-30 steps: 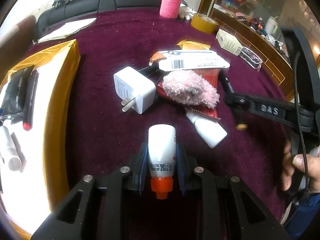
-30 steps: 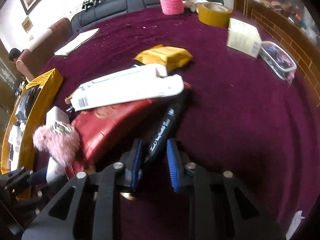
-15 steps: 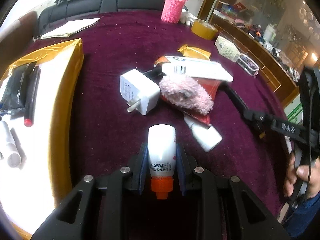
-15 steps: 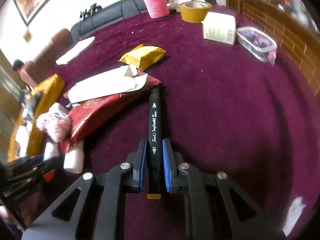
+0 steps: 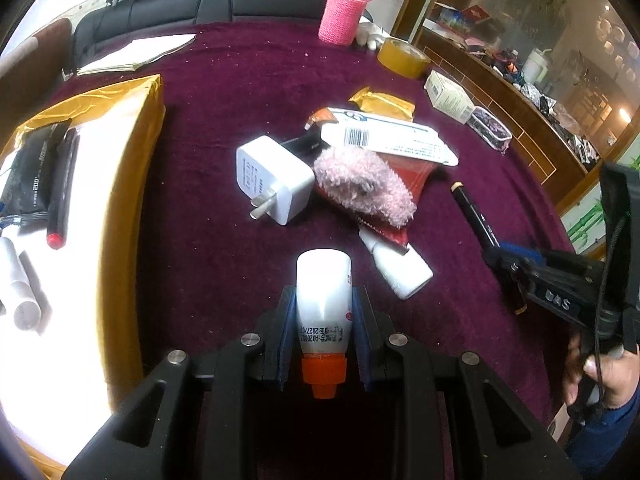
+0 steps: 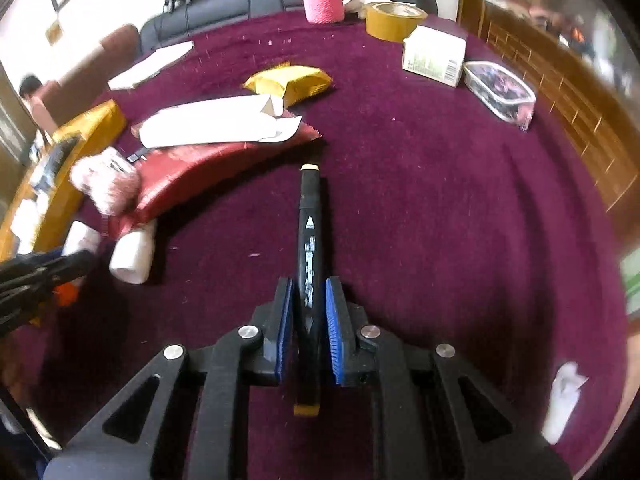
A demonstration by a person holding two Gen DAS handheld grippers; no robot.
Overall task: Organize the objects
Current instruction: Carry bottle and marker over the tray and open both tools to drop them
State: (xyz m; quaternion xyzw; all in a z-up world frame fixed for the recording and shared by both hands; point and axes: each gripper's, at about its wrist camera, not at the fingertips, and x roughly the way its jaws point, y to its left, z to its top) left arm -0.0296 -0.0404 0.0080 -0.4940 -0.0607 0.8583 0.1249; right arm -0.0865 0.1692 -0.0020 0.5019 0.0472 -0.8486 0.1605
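Note:
My left gripper (image 5: 324, 295) is shut on a white bottle with an orange cap (image 5: 323, 276), held above the maroon cloth. To its left lies a yellow tray (image 5: 134, 168) with a black packet, a red-tipped pen and a white tube in it. My right gripper (image 6: 309, 286) grips a black marker (image 6: 309, 216) that points forward. Its jaws are opening slightly, but the pads still touch the marker. In the left wrist view this marker (image 5: 472, 216) sits right of the pile. The pile holds a white charger (image 5: 272, 178), a pink fluffy piece (image 5: 360, 188) and a white carton (image 5: 384, 138).
A second white bottle (image 5: 400, 272) lies by a red packet (image 6: 188, 176). A yellow snack pack (image 6: 288, 82) lies behind the pile. At the far edge stand a pink knitted cup (image 5: 344, 14), a tape roll (image 6: 394, 20), a small box (image 6: 434, 54) and a clear container (image 6: 498, 88).
The right gripper closed on the marker and drew it out from the pile, away from the red packet. The left gripper kept its hold on the bottle and barely moved.

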